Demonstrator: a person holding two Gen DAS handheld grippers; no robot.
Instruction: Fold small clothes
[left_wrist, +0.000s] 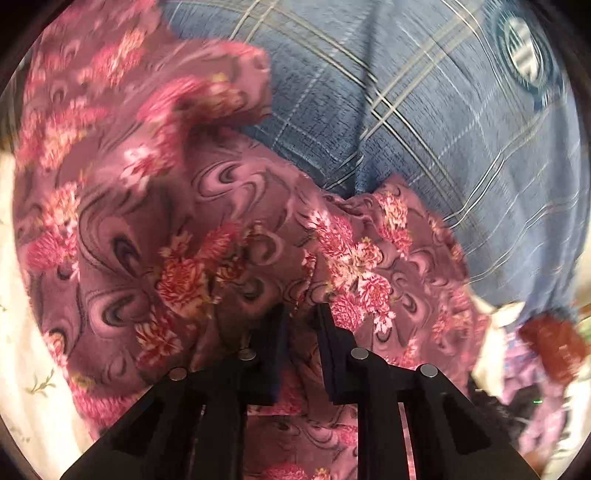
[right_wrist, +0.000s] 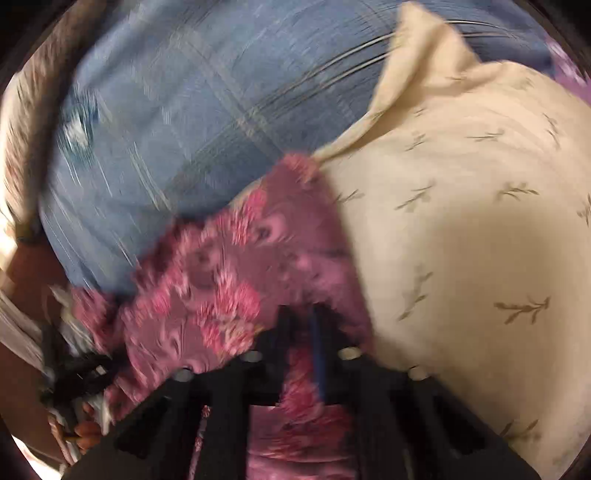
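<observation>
Mauve floral garment (left_wrist: 192, 229), on blue checked cloth (left_wrist: 424, 122) beside cream sprigged fabric (right_wrist: 461, 240); left gripper (left_wrist: 301, 314) and right gripper (right_wrist: 301, 314) jaws each clenched on its cloth.

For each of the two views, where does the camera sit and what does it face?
Left wrist: sits behind the left gripper, looking down at the pink flowered garment on the blue checked sheet.
Right wrist: sits behind the right gripper, facing the garment's edge beside a cream pillow.
Both show garment and sheet.
</observation>
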